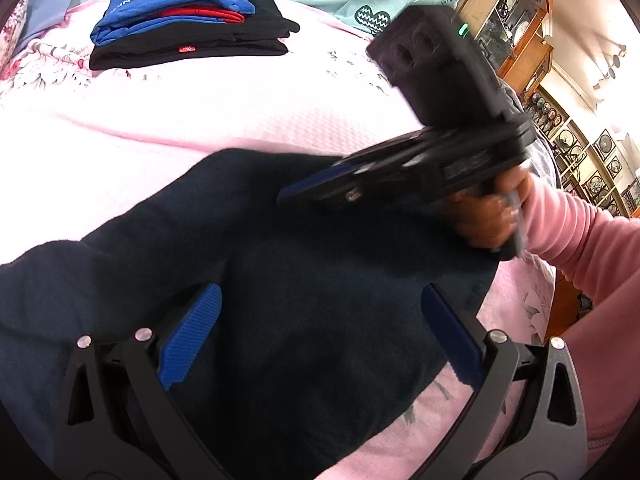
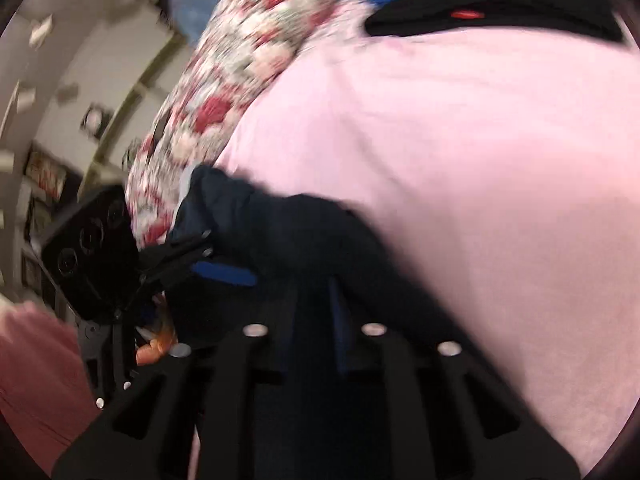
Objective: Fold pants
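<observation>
Left wrist view: the left tool [image 1: 320, 332] hangs wide open over dark navy pants [image 1: 280, 280] spread on the pink bed [image 1: 240, 120]. At 2 o'clock the right tool [image 1: 316, 190], its fingers drawn together, pinches the pants' fabric. At 11 o'clock sits a stack of folded clothes [image 1: 188, 28]

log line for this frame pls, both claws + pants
left claw: open over pants | right claw: shut on pants | pants: on pink bedspread, folding underway | folded stack: beyond
</observation>
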Available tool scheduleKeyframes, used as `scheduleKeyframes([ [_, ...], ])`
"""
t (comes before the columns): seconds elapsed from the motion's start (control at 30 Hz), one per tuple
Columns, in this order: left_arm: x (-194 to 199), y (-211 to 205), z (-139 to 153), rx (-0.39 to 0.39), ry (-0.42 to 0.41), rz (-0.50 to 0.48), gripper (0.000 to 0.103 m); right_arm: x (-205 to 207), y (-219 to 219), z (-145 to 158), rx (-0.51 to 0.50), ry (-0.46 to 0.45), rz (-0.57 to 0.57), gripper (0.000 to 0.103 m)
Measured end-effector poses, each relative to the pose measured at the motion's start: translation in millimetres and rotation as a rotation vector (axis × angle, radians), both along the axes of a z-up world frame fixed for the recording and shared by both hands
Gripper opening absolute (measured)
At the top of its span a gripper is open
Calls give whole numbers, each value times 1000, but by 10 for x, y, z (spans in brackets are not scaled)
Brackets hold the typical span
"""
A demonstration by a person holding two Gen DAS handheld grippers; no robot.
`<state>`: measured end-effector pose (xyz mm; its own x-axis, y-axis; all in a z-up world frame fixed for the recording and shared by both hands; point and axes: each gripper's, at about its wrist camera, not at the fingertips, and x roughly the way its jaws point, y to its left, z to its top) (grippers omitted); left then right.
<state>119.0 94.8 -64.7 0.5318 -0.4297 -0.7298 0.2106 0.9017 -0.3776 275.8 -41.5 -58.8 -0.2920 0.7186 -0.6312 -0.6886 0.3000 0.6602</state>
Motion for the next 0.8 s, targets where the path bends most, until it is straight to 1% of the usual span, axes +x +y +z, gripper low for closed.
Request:
scheduleKeyframes([
  [0.07,-2,11,8,-5,-1,1,101,94,-184,27,-5,0,-89,9],
  [0.13,-13,20,11,-8,-3,1,101,57,-387,124,-32,-52,-168,13],
  [0.17,-12,23,11,-9,-3,2,101,-29,-478,194,-37,-80,-189,21],
  [0.2,-17,24,16,-9,-6,4,101,-115,-506,232,-34,-95,-197,28],
  [0.3,-55,69,68,-25,-33,25,101,-344,-662,266,-8,-107,-211,29],
  [0.37,-32,98,154,-75,-53,31,101,-437,-750,230,-5,-105,-219,30],
  [0.4,-9,85,197,-86,-54,38,101,-484,-810,209,-5,-112,-220,31],
  [0.43,47,44,248,-82,-49,50,101,-527,-847,189,-5,-121,-221,34],
  [0.5,178,-37,270,-71,-24,82,101,-593,-895,158,-33,-151,-243,35],
  [0.57,388,-174,149,-59,60,85,101,-576,-983,148,-65,-173,-264,35],
  [0.6,454,-210,88,-40,93,90,101,-548,-1116,155,-86,-195,-285,35],
  [0.67,470,-312,54,35,71,103,101,-483,-1420,163,-113,-237,-333,35],
  [0.7,463,-353,52,66,64,97,101,-399,-1723,167,-140,-280,-380,35],
  [0.73,460,-366,47,77,62,97,101,-341,-1930,163,-152,-294,-423,35],
  [0.77,442,-371,35,79,59,103,101,-267,-2194,157,-151,-287,-476,34],
  [0.8,418,-369,25,75,48,110,101,-157,-2530,148,-139,-256,-545,34],
])
